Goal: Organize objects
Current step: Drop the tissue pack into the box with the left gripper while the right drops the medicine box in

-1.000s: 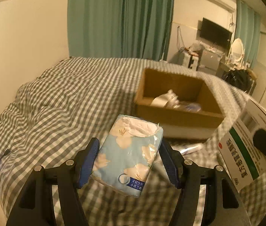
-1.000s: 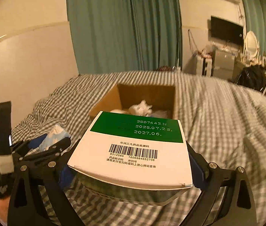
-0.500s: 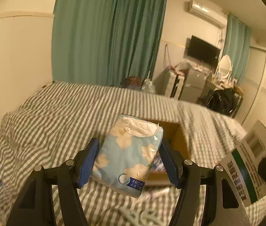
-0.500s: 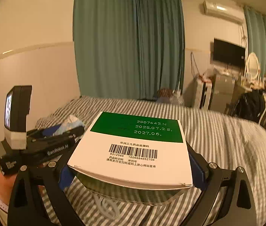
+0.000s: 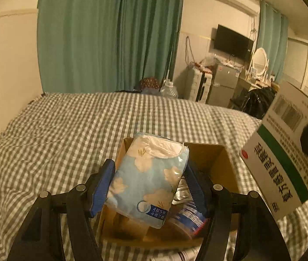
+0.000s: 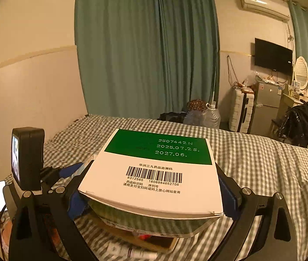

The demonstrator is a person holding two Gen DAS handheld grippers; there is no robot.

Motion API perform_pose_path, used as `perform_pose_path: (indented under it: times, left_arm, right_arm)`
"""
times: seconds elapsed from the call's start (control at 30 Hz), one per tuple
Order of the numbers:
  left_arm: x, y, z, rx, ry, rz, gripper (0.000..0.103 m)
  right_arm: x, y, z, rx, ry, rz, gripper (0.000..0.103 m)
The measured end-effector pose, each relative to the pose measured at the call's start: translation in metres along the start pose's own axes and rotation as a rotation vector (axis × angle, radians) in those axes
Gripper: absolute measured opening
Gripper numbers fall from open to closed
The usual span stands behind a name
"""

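Above the cardboard box, my left gripper clamps the tissue pack; at three o'clock, my right gripper grips the medicine box.

The tissue pack at centre frame wears glossy, crinkled plastic film, with soft white paper showing at its torn top. The carton behind it is matt brown cardboard. The medicine box is smooth printed card (slight sheen). The bedspread is matt checked cloth.
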State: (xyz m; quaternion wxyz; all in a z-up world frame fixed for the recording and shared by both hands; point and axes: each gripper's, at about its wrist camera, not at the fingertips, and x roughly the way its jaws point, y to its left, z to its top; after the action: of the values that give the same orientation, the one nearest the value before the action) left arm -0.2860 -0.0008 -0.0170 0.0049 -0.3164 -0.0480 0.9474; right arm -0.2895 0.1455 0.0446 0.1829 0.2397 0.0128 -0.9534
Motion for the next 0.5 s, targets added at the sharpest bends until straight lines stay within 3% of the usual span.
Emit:
perform_pose_path:
  times: [0.23,0.5]
  left_arm:
    - [0.045,0.001,-0.001,0.015,0.040,0.010,0.067]
    - [0.076,-0.004,-0.011,0.047,0.072,0.034,0.068]
  right_arm:
    - [0.061,-0.021,0.001,0.018,0.016,0.016,0.097]
    - [0.104,-0.047,-0.024,0.066,0.074,0.042,0.098]
